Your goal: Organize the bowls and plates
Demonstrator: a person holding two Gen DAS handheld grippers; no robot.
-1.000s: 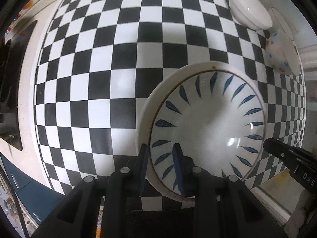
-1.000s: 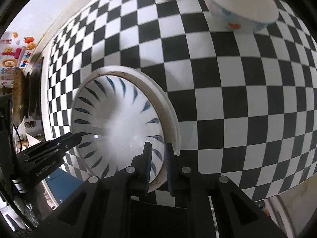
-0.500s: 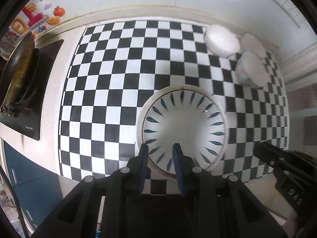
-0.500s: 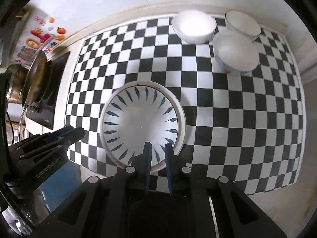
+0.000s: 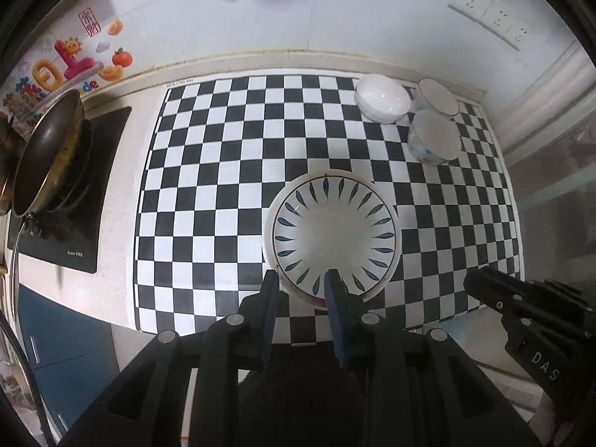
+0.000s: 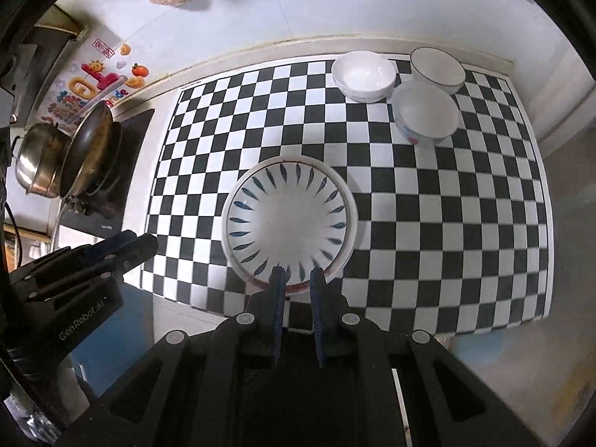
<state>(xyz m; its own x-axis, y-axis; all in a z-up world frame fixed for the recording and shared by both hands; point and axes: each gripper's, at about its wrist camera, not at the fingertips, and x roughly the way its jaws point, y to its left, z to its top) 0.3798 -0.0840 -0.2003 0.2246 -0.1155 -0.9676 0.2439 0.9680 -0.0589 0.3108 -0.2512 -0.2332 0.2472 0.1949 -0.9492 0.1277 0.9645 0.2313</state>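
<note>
Even indoor light, heavy fisheye bend in both wrist views

Soft overhead light falls on the checkered mat [image 5: 231, 171], whose squares bow toward black, vignetted corners. A small glare spot sits on the white bowl [image 5: 380, 97]; bowls cast faint shadows. Centres are sharp, while the pan [image 6: 89, 145] and wall stickers [image 5: 70, 67] near the edges look dimmer, stretched.

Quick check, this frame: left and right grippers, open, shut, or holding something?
Left gripper: shut, nothing between the fingers, above the stacked plates.
Right gripper: shut, empty as well, above the same stack.
</note>
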